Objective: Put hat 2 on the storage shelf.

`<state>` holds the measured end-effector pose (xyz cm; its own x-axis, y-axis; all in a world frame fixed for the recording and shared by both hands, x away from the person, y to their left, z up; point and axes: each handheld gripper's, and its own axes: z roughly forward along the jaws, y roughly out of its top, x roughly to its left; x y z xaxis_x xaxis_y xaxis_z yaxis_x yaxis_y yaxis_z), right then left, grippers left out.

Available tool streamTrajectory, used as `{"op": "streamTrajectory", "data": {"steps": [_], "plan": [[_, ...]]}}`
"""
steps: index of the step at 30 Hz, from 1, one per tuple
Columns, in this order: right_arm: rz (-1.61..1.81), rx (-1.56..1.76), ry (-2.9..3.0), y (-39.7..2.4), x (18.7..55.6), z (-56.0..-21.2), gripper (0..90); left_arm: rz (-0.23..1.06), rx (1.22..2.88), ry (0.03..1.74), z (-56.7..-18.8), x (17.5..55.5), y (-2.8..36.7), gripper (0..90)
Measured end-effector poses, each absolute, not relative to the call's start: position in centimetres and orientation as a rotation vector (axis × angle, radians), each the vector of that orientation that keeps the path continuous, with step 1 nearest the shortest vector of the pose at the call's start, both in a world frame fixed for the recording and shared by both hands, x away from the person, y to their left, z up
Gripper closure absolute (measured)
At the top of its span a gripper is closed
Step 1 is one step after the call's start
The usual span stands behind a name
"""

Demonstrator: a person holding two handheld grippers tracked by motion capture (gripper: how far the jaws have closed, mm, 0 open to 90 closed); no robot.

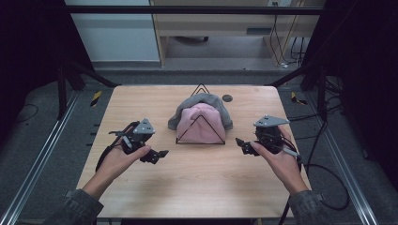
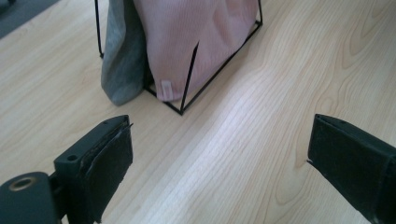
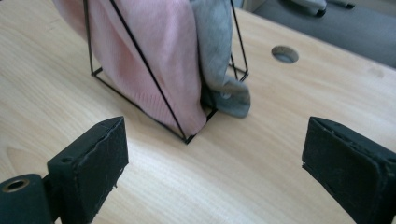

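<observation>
A: Table point(image 1: 187, 183) centre: wire rack point(image 1: 201, 123), 2 hats draped over it. Pink hat point(image 1: 202, 125) in front, grey hat point(image 1: 213, 101) behind, touching.

B: Left gripper point(image 1: 158, 154) at 8 o'clock of rack, jaws apart, empty. Right gripper point(image 1: 242, 144) at 4 o'clock, jaws apart, empty. Both near rack, not touching.

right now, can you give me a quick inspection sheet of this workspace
Surface: light wooden table, round hole near the far edge.
Job's things: pink cloth and grey cloth draped over a black wire frame at mid-table.
Clutter: nothing seen.
Grippers: left gripper and right gripper both open, hand-held, flanking the frame, holding nothing.
Cables: black cable trails from the right gripper off the table's right side.
Surroundings: metal rails on the floor, dark curtains, a cabinet behind.
</observation>
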<state>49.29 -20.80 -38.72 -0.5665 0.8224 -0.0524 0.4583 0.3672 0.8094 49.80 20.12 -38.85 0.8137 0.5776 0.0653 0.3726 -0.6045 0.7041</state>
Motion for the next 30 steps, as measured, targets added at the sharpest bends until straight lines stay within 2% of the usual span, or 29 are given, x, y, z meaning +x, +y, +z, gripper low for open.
{"op": "streamTrajectory", "data": {"steps": [22, 30], "plan": [[0.982, 1.22, 2.343, -20.6, 48.1, -46.2, 10.0, 0.277, 2.334, 0.796, -44.9, 49.6, 22.3, 6.1], [0.964, 1.244, 2.375, -20.5, 48.0, -47.6, 10.3, 0.26, 2.345, 0.851, -47.2, 49.8, 23.2, 6.2]]}}
